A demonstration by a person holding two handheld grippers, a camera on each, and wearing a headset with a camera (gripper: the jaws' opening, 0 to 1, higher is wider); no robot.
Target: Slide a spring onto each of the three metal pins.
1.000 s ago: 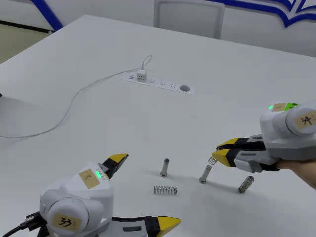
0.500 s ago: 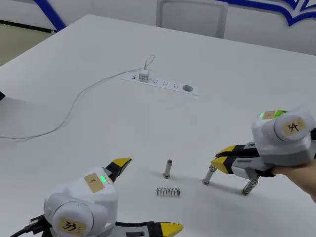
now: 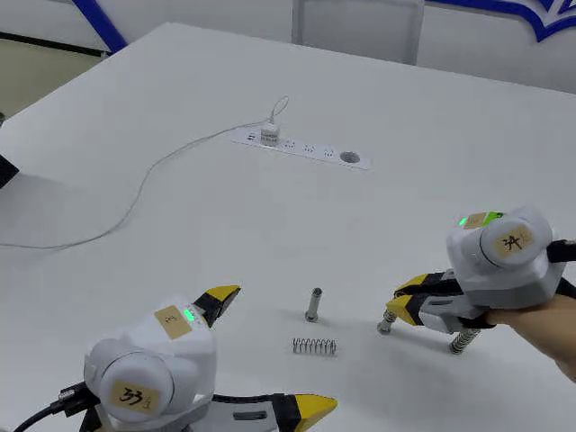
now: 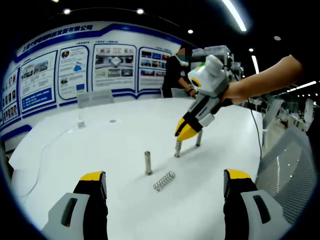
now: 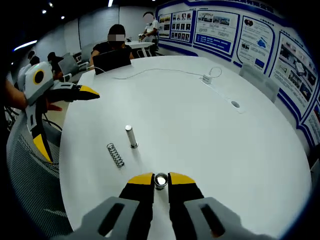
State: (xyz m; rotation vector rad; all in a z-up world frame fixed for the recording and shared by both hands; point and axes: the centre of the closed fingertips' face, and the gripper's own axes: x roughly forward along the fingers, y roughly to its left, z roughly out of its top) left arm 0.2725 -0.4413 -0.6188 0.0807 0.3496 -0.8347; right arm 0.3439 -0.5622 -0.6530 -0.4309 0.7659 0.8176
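Three short metal pins stand on the white table [image 3: 180, 225]. The left pin [image 3: 312, 304] [image 4: 148, 162] [image 5: 131, 136] is bare. A loose spring [image 3: 314, 346] [image 4: 164, 180] [image 5: 115, 154] lies flat just in front of it. My right gripper [image 3: 400, 301] [image 5: 160, 181] is down at the middle pin [image 3: 388, 321] [image 4: 177, 148], shut on a spring around that pin's top. The right pin [image 3: 464, 340] [image 4: 199, 138] wears a spring. My left gripper [image 3: 265, 351] [image 4: 165, 176] hangs open near the table's front edge, its jaws wide apart and holding nothing.
A white power strip [image 3: 301, 148] with a plugged-in adapter lies farther back, and its cable [image 3: 144, 180] trails off to the left. A chair [image 3: 355, 27] stands behind the table. People sit at the table's far side [image 5: 115, 47].
My right gripper has come down with its spring from above the middle pin onto the pin. The left gripper has stayed put. The head camera has shifted slightly.
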